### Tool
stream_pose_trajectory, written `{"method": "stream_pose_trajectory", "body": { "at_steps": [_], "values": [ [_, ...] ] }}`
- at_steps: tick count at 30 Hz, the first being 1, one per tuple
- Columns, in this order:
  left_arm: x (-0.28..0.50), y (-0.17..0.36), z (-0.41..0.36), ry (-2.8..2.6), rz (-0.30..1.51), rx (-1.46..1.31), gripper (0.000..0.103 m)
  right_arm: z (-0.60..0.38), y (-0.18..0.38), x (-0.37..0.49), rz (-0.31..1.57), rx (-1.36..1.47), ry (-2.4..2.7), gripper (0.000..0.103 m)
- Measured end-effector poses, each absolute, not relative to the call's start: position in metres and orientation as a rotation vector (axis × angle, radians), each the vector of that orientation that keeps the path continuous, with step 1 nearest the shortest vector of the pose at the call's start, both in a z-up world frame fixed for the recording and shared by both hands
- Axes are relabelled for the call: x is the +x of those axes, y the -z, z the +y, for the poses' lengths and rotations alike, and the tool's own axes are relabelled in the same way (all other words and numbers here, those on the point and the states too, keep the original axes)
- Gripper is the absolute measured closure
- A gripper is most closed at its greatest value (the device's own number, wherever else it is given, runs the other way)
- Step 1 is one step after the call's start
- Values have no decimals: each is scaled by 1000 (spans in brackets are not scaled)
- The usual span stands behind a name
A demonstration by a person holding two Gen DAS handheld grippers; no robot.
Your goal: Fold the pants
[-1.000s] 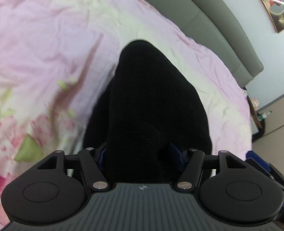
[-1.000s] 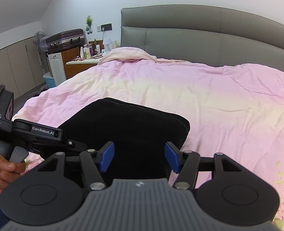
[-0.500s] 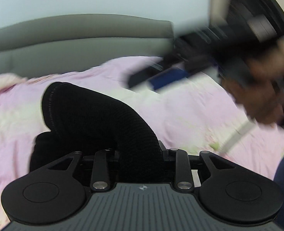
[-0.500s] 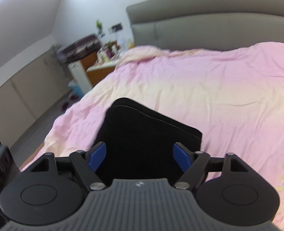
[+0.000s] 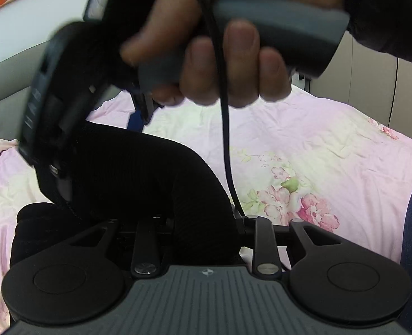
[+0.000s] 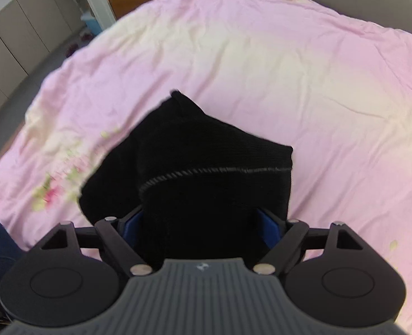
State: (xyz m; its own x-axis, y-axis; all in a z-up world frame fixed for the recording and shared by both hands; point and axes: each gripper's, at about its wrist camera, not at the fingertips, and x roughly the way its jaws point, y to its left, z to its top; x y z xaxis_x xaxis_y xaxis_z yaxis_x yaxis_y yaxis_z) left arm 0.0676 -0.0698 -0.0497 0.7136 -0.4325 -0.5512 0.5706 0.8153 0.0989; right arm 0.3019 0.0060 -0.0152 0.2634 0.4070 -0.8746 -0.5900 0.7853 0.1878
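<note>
Where the left gripper (image 5: 203,223) meets the pants (image 5: 139,173), its jaws are buried in black cloth and appear clamped on a thick bundle, though the pads themselves are hidden. From that grip the fabric arches up and away to the far left as a rounded roll, then drops toward a lower heap lying on the bed (image 5: 317,145) at the near left. Over on the other side, the right gripper (image 6: 203,223) has its blue pads (image 6: 270,224) set fairly wide with the cloth filling the gap between them; it looks like a hold, yet whether the pads truly pinch cannot be told for sure. Beyond those jaws the pants (image 6: 206,167) run straight ahead, a stitched hem crossing from left to right and a corner pointing to the far side of the pink cover. In the left view the person's right hand (image 5: 228,64) and its handle hang just above the far end of the roll, so both grippers sit close together on one bundle. Judging by this, the garment's long axis lies forward from both jaws, and the next fold would likely carry the lifted part over the portion resting on the bed.
</note>
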Motion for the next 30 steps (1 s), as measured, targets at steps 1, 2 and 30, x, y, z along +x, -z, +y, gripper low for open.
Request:
{"method": "stream_pose_trajectory", "body": {
  "at_steps": [1,2,30],
  "values": [
    [68,51,-70,559,546,266,69,1,20,305,1111,-193,-688,54],
    [70,51,-69,556,553,253,69,-4,20,306,1095,-202,-668,73],
    [116,23,12,691,670,-439,70,-135,6,301,1060,610,-449,73]
  ]
}}
